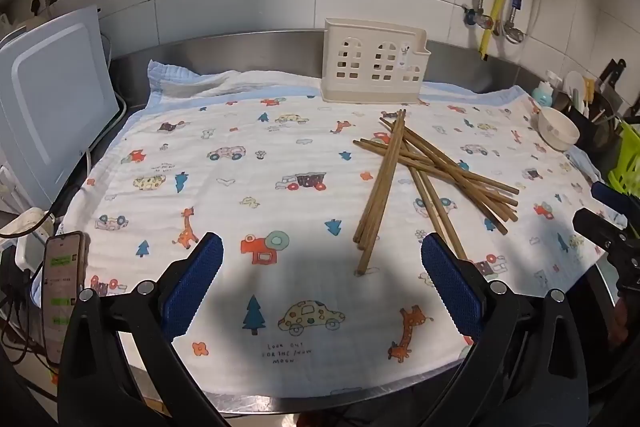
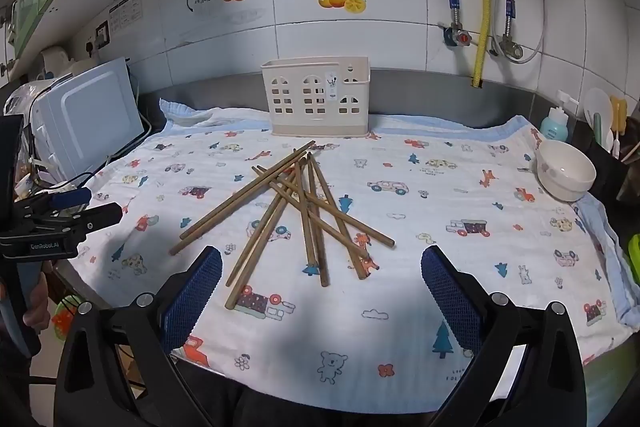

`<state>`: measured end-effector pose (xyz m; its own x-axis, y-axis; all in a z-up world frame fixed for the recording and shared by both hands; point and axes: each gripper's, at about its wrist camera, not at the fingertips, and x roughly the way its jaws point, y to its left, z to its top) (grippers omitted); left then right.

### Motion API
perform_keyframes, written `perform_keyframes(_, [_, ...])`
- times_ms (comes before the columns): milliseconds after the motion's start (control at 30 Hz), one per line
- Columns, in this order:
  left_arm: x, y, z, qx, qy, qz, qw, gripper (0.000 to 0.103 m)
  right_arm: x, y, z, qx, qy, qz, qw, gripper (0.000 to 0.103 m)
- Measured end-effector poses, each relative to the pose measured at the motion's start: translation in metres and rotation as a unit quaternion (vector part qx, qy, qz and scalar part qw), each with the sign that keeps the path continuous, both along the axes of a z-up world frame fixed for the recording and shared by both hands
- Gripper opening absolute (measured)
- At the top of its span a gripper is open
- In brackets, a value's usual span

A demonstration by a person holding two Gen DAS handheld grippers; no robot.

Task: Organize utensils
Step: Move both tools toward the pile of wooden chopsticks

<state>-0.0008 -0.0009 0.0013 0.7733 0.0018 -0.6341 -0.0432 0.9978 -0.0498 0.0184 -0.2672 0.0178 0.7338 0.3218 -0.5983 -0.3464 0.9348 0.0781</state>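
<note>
Printed cloth (image 2: 440, 187) covers the counter; chopsticks (image 2: 304, 211) lie crossed before the beige holder (image 2: 316, 99). Left gripper (image 1: 322, 279) and right gripper (image 2: 321, 279): jaws wide apart, holding nothing.

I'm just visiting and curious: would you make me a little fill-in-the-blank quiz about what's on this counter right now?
1. The wooden chopsticks lie in a crossed pile on the printed ____.
2. The cream utensil holder stands upright behind the pile and looks ____ inside.
3. The white bowl sits near the cloth's ____ edge.
4. The left gripper and right gripper are both ____, holding nothing.

Missing words: cloth; empty; right; open
</note>
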Motion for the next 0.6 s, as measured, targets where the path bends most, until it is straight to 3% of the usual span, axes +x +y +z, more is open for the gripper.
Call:
perform_keyframes(67, [0.007,0.004,0.0,-0.014,0.011,-0.005,0.9998,0.098,0.0,0.0,0.0,0.0,0.0,-0.001,1.0,0.097])
perform_keyframes(600, [0.008,-0.013,0.0,0.0,0.005,-0.007,1.0,0.098,0.005,-0.001,-0.001,-0.008,0.0,-0.014,1.0,0.097])
